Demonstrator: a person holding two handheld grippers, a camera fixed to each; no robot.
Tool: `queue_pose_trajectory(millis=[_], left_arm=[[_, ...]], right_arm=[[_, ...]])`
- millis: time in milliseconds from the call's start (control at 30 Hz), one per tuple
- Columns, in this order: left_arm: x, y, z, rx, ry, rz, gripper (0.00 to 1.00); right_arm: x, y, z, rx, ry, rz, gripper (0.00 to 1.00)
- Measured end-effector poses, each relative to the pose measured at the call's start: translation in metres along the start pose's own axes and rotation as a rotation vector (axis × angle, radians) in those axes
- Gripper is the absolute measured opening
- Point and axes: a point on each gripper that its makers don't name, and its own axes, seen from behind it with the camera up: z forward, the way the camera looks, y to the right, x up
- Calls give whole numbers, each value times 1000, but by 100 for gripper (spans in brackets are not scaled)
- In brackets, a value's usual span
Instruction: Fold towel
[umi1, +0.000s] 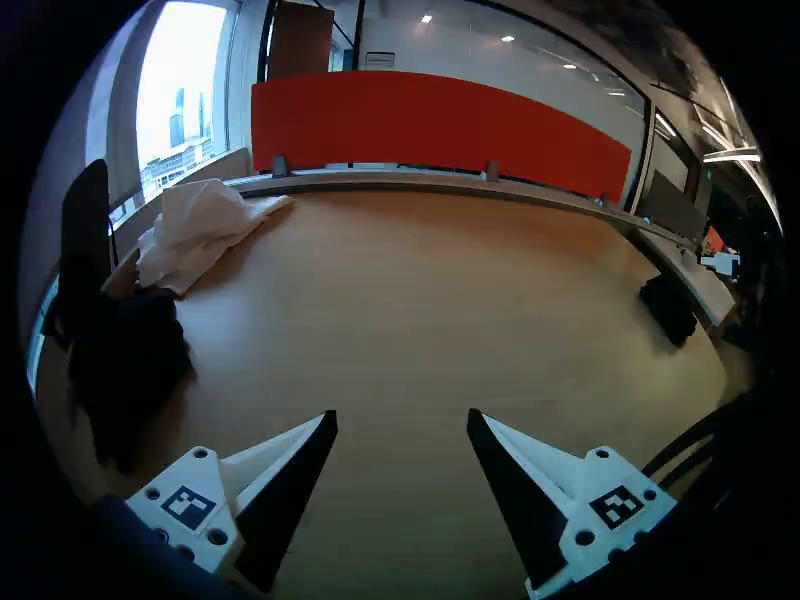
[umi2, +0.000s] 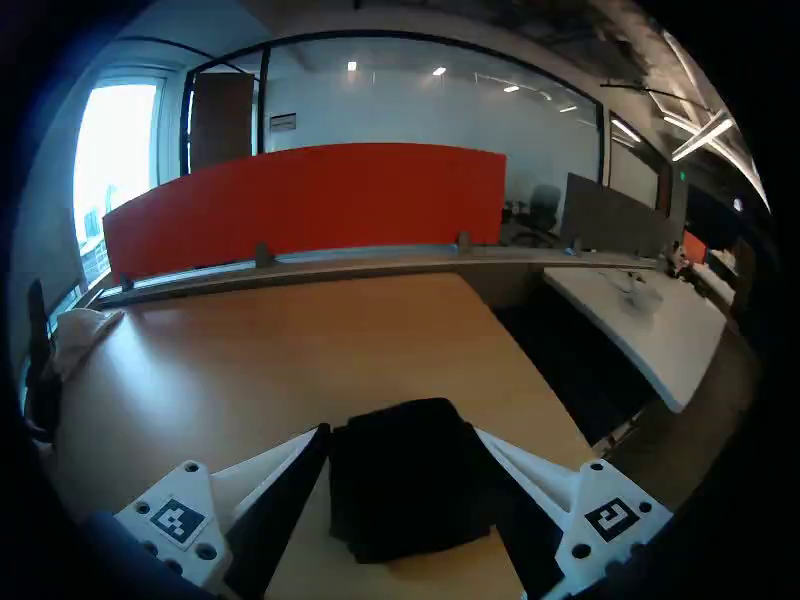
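Ahead and to the left of the left hand-held gripper (umi1: 400, 418), a crumpled white cloth (umi1: 195, 235) lies unfolded on the surface (umi1: 430, 300), with a dark heap (umi1: 125, 365) nearer. This gripper's fingers stand wide, holding nothing. The right hand-held gripper (umi2: 398, 432) is likewise spread wide, and a black towel (umi2: 410, 480) lies between its fingers as a neat folded square. That towel looks finished; the white cloth appears still to do.

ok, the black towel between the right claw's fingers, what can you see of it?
The black towel is soft, matte cloth, folded into a thick, roughly square stack. It lies flat on the wooden table, close to its edge, between the fingers of the open right claw; whether they touch it is unclear.
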Motion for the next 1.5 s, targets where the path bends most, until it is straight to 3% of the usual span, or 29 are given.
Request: queue_pose_trajectory(millis=[367,567,933,1200,1500], left_arm=[[15,-9,4,12,35,-10,97],[34,-12,8,7,76,-24,97],[71,-18,15,18,142,-1,97],[113,-28,19,40,222,7,97],[168,-35,18,53,327,10,97]], right_arm=[[31,-23,-3,26,113,-37,99],[47,-35,-3,34,164,-38,100],[81,-67,-9,75,271,-39,100],[96,-87,-9,101,309,-25,99],[112,-115,-15,137,339,-48,99]])
